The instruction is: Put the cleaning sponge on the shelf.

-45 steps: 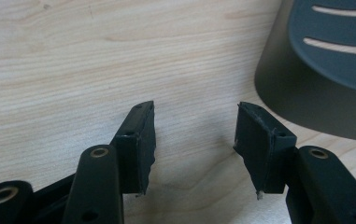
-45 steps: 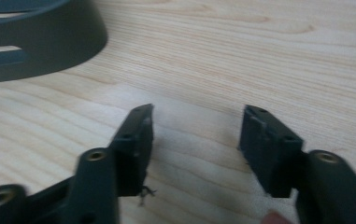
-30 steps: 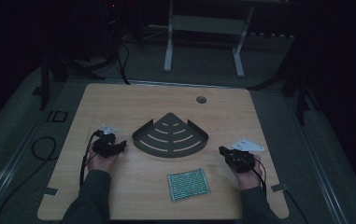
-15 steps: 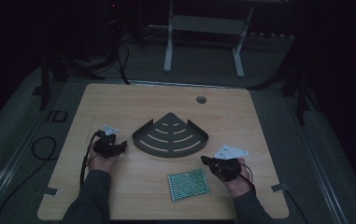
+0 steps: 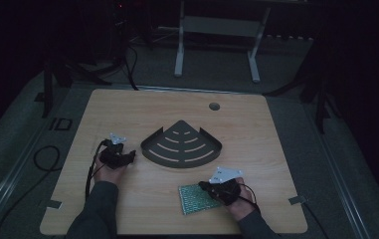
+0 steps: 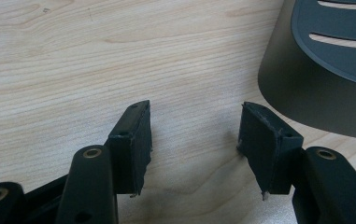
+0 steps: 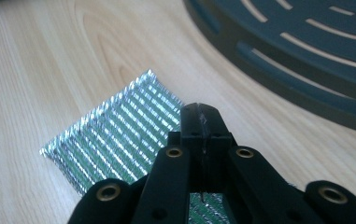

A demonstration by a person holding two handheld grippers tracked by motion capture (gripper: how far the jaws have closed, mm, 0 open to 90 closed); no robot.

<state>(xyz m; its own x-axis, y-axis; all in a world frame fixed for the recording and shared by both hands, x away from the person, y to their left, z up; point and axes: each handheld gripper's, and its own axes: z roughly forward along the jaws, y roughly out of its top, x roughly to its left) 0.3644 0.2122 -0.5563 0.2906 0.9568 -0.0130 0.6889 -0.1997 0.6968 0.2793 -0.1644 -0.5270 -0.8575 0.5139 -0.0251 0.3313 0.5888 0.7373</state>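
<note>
resting at table's 9 o'clock, left gripper (image 5: 130,154) jaws spread, empty | right gripper (image 5: 203,186) jaws pressed together over foil sheet (image 5: 197,199) at 5 o'clock | slotted tray (image 5: 182,145) at centre

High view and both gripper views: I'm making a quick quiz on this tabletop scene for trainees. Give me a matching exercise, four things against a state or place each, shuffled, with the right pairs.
Things:
1. left gripper
2. right gripper
3. foil pouch
4. dark slotted corner shelf

States or places:
A. lies flat at the table's near edge, silver and green
B. jaws apart over bare wood
C. sits at the table's middle, fan-shaped
D. jaws closed together above the pouch

Pairs: 1-B, 2-D, 3-A, 4-C
</note>
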